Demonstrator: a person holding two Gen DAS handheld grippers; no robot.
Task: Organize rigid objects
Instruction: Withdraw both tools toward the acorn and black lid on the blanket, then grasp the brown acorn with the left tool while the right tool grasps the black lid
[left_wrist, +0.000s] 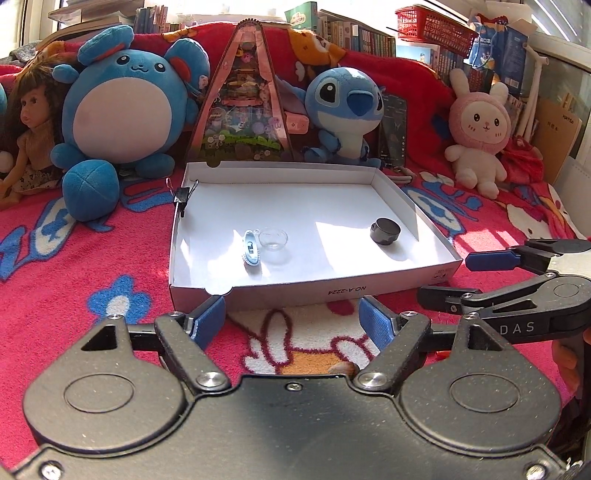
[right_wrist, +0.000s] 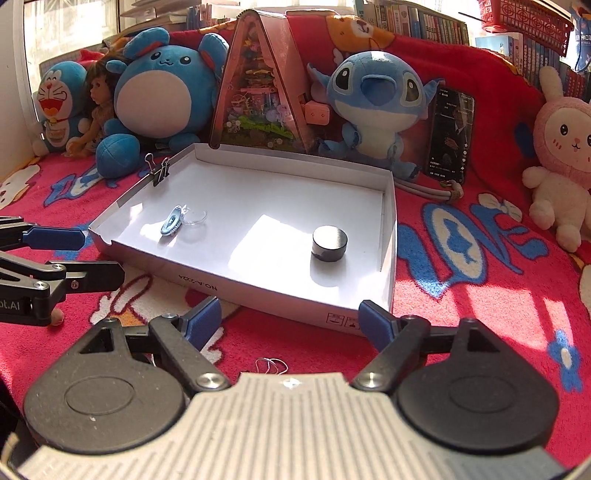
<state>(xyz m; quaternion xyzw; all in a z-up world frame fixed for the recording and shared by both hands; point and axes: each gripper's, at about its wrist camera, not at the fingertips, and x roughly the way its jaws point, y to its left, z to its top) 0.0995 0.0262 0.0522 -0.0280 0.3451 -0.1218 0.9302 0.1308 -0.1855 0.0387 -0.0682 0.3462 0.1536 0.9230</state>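
A shallow white cardboard tray (left_wrist: 417, 267) (right_wrist: 258, 291) lies on the pink blanket. Inside it sit a pale blue oval piece (left_wrist: 251, 252) (right_wrist: 171, 221), a clear round lid (left_wrist: 273, 239) (right_wrist: 194, 216) touching it, and a black cylinder (left_wrist: 385, 231) (right_wrist: 330, 243) toward the right. A black binder clip (left_wrist: 183, 197) (right_wrist: 159, 170) grips the tray's left wall. My left gripper (left_wrist: 293, 325) hangs open just before the tray's near wall, nothing between its blue pads. My right gripper (right_wrist: 290, 325) is likewise open and empty at the near right corner; it also shows at the right edge of the left wrist view (left_wrist: 476, 273).
Plush toys line the back: a round blue one (left_wrist: 125, 107), a blue big-eared one (left_wrist: 345, 110), a pink rabbit (left_wrist: 480, 129), plus a doll (left_wrist: 33, 122). A pink triangular display case (left_wrist: 243, 103) stands behind the tray. A phone (right_wrist: 450, 136) leans upright. Thread (right_wrist: 271, 365) lies on the blanket.
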